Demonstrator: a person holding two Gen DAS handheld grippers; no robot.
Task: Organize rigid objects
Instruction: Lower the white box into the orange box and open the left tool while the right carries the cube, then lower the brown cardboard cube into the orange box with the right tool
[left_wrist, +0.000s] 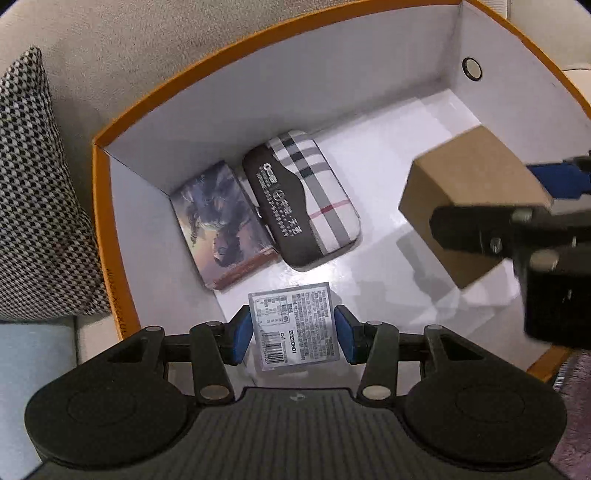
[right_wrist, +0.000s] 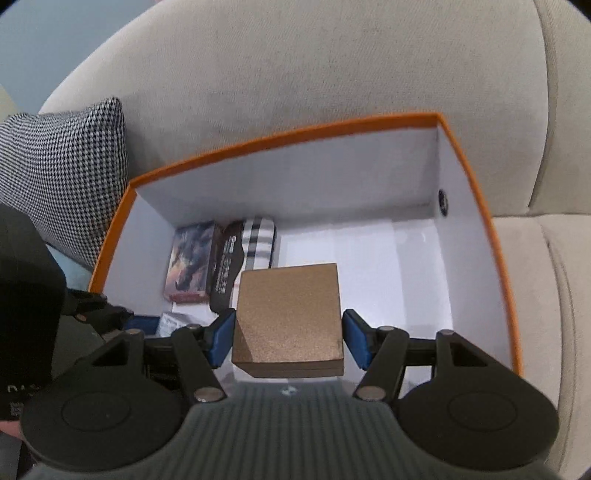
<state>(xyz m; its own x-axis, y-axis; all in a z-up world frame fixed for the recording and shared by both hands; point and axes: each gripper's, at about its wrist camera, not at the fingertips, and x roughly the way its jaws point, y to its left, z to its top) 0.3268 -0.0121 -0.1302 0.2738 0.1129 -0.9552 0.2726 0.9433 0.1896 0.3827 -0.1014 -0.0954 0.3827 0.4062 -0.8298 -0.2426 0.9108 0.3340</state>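
Claws first: the left claw (left_wrist: 291, 334) grips a flat labelled packet (left_wrist: 293, 325) between its blue pads (left_wrist: 240, 336), holding it low over the near left part of the box floor, in line with the items already stowed. The right claw (right_wrist: 288, 341) clamps a brown cardboard cube (right_wrist: 290, 317) by its two side faces, hanging above the bare white floor (right_wrist: 388, 280) towards the middle. Beyond the packet, an illustrated card box (left_wrist: 225, 225) lies flat in the far left corner, with a plaid glasses case (left_wrist: 306, 199) touching its right side; both sit packed along the left wall, evidently to save room. The orange-rimmed storage box (left_wrist: 110, 229) rests on a beige sofa (right_wrist: 332, 74), a houndstooth cushion (right_wrist: 70, 166) just beside its left wall. Judgement: both items are about to be set down; the right half of the box is free.
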